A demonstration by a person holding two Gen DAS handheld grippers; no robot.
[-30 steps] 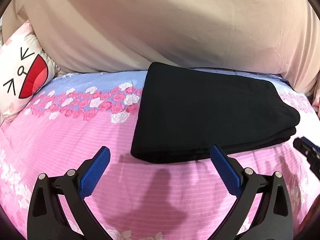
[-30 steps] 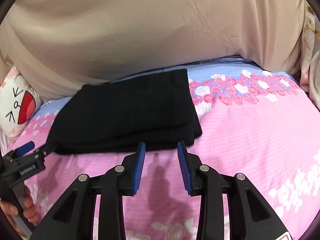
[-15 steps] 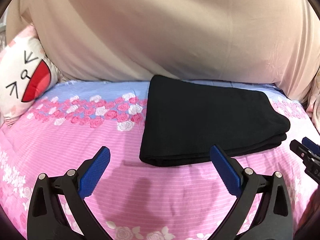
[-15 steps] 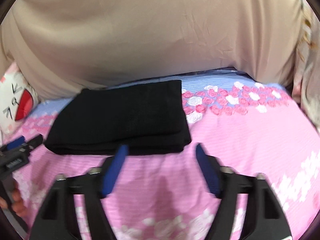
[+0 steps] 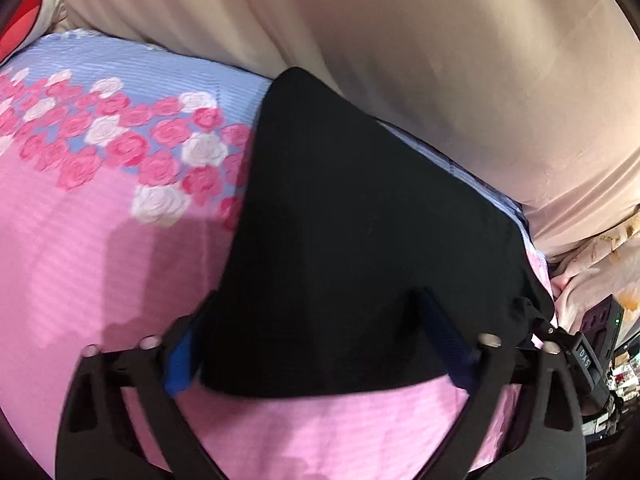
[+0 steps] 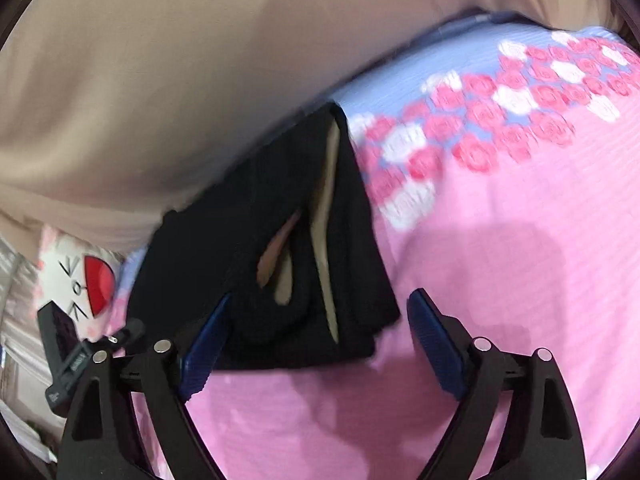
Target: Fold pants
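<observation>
both jaws stand wide: the left gripper [image 5: 320, 340] straddles the near edge of the pants [image 5: 360, 240] at lower centre, the right gripper [image 6: 316, 332] likewise at the stacked layers. the pants lie as a compact folded bundle on the pink bedspread [image 6: 500, 280], so folding looks nearly complete, with perhaps a final fold left.

We count one folded pair of black pants [image 5: 360, 240] on one bed [image 5: 80, 260]. We see one cartoon-face pillow [image 6: 86, 276] and two grippers [image 5: 320, 340] [image 6: 320, 332].

Left hand-held gripper [image 5: 316, 344] jaws wide; right hand-held gripper [image 6: 320, 336] likewise
</observation>
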